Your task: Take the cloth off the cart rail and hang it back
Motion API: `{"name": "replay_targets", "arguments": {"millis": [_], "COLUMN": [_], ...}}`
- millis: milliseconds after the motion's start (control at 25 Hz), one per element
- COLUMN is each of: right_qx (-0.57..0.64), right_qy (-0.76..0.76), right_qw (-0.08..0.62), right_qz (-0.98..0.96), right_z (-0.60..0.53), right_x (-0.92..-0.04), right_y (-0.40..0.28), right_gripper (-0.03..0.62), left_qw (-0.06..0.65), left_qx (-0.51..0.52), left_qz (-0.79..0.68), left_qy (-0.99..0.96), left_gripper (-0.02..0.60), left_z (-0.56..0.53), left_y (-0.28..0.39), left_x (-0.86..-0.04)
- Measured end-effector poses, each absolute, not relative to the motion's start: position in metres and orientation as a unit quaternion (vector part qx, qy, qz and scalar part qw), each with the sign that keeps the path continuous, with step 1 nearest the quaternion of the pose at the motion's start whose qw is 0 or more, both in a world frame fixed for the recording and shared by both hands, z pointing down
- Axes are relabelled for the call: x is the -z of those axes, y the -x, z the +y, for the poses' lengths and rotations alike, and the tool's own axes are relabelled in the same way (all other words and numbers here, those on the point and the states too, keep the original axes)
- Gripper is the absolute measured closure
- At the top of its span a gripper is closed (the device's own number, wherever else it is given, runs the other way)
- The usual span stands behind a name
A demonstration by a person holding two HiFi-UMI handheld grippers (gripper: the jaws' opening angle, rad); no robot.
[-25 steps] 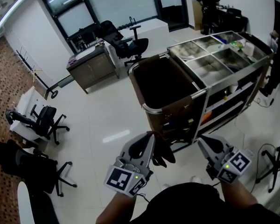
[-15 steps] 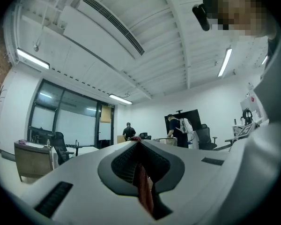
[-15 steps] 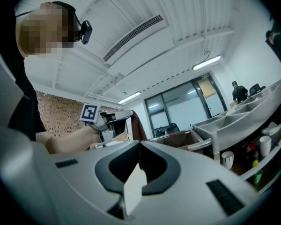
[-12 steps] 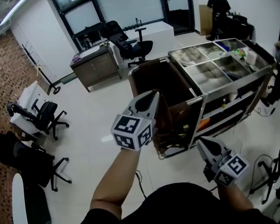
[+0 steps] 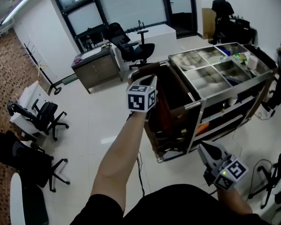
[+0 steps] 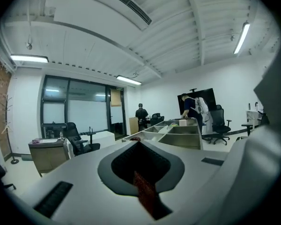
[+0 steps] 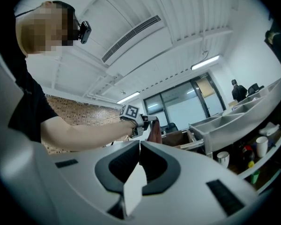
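We judge that the step in hand is carrying the cloth back to hang it, so the thing to get right is the drape. The dark reddish-brown cloth (image 7: 154,132) should go over the chrome tube rail (image 5: 185,107) at the bag end of the stainless-steel service cart (image 5: 203,81), with a fair length falling on each side of it. The grip should let go only once the cloth's weight sits on the tube. Released too early, it would likely slide into the cart's open brown bag (image 5: 175,90) or down to the floor beside the cart. The left claw (image 6: 139,144) is pinched tight on the cloth, a thin red-brown strip showing between its pads and the rest hanging below it at the cart's bag end. The left forearm (image 5: 122,153) is stretched nearly straight out towards the cart, and its claw points roughly level across the bag's near edge. The right claw (image 5: 202,147) sits low and close to our body, near the cart's front corner. Its tips are together on nothing, and it is aimed about level towards the cart. From there it could steady the cloth's loose end.
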State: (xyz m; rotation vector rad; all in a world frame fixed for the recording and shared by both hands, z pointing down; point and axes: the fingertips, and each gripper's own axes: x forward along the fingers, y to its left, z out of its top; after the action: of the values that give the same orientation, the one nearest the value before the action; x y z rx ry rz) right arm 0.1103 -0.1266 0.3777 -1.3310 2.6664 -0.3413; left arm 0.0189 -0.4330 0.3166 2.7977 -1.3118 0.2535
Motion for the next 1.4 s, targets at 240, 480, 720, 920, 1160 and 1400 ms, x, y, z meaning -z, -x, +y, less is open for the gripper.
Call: {"name": "replay_targets", "arguments": {"millis": [240, 480, 720, 920, 1160, 1400], "right_qx": [0.112, 0.115, 0.119, 0.121, 0.130, 0.134], "right_qy": [0.459, 0.461, 0.459, 0.456, 0.452, 0.434], "right_qw": [0.074, 0.073, 0.072, 0.072, 0.068, 0.062], "right_qz": [0.878, 0.877, 0.878, 0.879, 0.880, 0.889], "right_z": [-0.136, -0.144, -0.144, -0.141, -0.137, -0.135], "right_x": [-0.377, -0.382, -0.384, -0.387, -0.392, -0.396], "right_y": [-0.125, -0.128, -0.124, -0.121, -0.115, -0.099], "right_gripper": [0.574, 0.574, 0.574, 0.574, 0.574, 0.574], "left_qw": [0.050, 0.060, 0.105, 0.118, 0.130, 0.109], "left_qx": [-0.097, -0.116, -0.152, -0.186, -0.181, -0.156], "left_qz": [-0.429, -0.420, -0.388, -0.381, -0.365, -0.364], "left_qy": [-0.897, -0.898, -0.903, -0.898, -0.904, -0.912], "left_gripper": [0.575, 0.442, 0.442, 0.442, 0.442, 0.442], "left_z": [-0.463, -0.471, -0.464, -0.451, -0.413, -0.366], "left_y": [-0.012, -0.017, -0.016, -0.006, 0.008, 0.022], "left_x": [-0.341, -0.361, -0.378, -0.399, -0.403, -0.400]}}
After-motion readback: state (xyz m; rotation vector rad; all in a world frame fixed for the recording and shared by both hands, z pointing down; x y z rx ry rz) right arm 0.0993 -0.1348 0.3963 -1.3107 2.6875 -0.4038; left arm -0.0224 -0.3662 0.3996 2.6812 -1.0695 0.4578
